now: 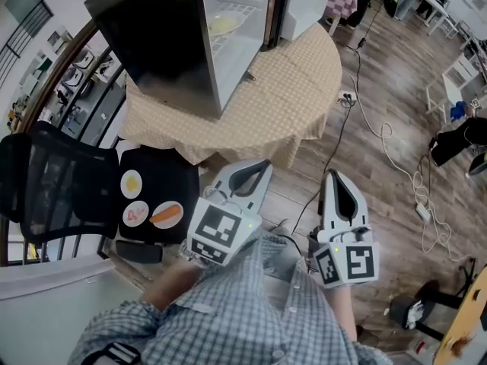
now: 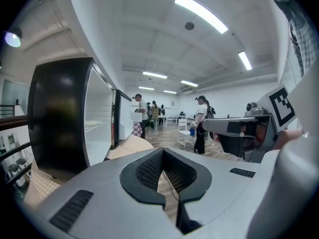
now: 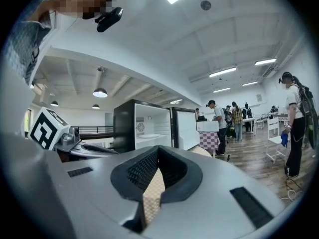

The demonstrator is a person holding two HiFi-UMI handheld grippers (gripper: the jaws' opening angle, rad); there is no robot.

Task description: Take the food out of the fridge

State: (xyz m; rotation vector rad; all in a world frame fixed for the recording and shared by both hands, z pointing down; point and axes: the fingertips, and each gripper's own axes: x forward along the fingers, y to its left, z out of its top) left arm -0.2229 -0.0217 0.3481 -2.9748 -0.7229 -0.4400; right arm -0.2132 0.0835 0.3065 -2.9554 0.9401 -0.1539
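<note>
A black mini fridge (image 1: 163, 33) stands on a round table (image 1: 293, 90) with a checked cloth, its door (image 1: 293, 6) swung open. A plate of pale yellow food (image 1: 223, 25) lies on a shelf inside. Both grippers hang side by side in front of my body, well short of the table. The left gripper (image 1: 261, 167) is shut with nothing in it, and so is the right gripper (image 1: 333, 177). From the left gripper view the left gripper (image 2: 163, 151) aims at the fridge (image 2: 60, 118). In the right gripper view the right gripper (image 3: 158, 148) faces the open fridge (image 3: 142, 126).
A black office chair (image 1: 61, 181) stands at my left. On its seat lie plates with a yellow item (image 1: 132, 182), a pink item (image 1: 135, 214) and an orange item (image 1: 166, 215). Cables (image 1: 396, 158) run over the wooden floor. People (image 2: 202, 123) stand further off.
</note>
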